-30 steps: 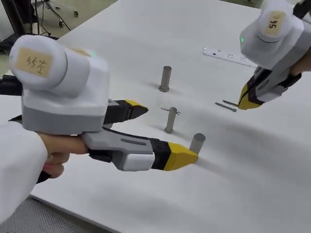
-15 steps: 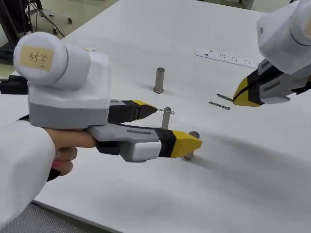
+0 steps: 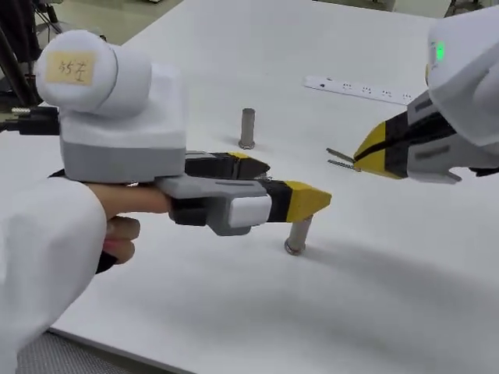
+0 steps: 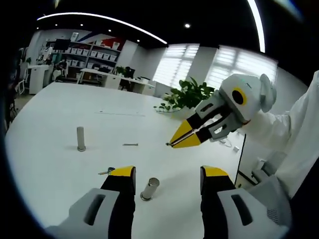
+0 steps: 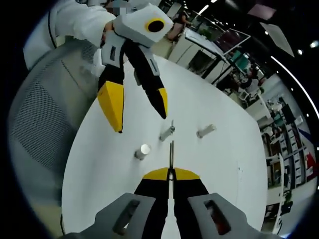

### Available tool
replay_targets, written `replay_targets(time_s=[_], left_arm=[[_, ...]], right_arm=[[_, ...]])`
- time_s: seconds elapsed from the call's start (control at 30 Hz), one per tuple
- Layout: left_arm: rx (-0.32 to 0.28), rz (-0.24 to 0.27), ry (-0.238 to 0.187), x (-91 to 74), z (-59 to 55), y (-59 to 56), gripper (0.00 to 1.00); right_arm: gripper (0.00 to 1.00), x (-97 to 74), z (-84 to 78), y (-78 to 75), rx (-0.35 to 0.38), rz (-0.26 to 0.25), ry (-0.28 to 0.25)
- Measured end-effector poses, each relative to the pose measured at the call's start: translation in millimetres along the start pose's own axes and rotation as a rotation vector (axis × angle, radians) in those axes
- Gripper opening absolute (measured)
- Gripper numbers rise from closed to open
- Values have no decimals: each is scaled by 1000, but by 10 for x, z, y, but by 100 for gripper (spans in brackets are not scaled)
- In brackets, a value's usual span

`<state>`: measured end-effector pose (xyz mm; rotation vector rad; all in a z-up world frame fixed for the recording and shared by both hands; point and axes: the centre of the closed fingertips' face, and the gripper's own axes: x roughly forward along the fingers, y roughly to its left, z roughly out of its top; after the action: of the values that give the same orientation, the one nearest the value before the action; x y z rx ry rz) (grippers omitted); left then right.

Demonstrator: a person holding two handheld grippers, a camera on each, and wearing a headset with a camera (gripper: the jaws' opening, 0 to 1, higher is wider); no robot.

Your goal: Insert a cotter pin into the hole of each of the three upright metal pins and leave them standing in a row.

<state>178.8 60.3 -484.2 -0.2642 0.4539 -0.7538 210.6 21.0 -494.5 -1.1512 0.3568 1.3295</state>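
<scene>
a: what is different from one second ago?

b: the right hand-held gripper (image 3: 356,160) was low, at the loose cotter pins on the surface (image 3: 195,62). now it is lifted, with its jaws closed tight on one cotter pin (image 5: 171,153). the pin sticks straight out ahead of its tips.

a: and the left hand-held gripper (image 4: 168,175)?

b: its jaws are wide apart and hold nothing. it has come around the nearest metal pin (image 4: 149,188), which stands between the jaws, not touched.

a: what does it mean for the task?

b: the middle metal pin (image 5: 167,132) already carries its cotter. i think this one goes in the nearest. the far metal pin (image 3: 247,128), well beyond the left tips, is still waiting. a spare cotter pin (image 4: 130,144) lies ahead.
</scene>
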Motion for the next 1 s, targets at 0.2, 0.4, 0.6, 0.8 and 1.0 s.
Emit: replay_targets(time_s=[0.2,0.4,0.6,0.8,1.0], left_arm=[[-26,-54,2,71,7,-129,37],[-48,-83,-4,112,28,-204,30],[-74,-87,-10,124,51,-225,22],[-97,-111,-12,126,60,-289,15],[-116,-116,-24,118,85,-310,11]], right_arm=[[0,-36,113,128,1,-8,-42],[0,-86,235,188,-23,-34,-75],[0,-115,293,211,-35,-39,-93],[0,-135,311,207,-51,-57,-102],[0,-153,330,220,-65,-57,-103]])
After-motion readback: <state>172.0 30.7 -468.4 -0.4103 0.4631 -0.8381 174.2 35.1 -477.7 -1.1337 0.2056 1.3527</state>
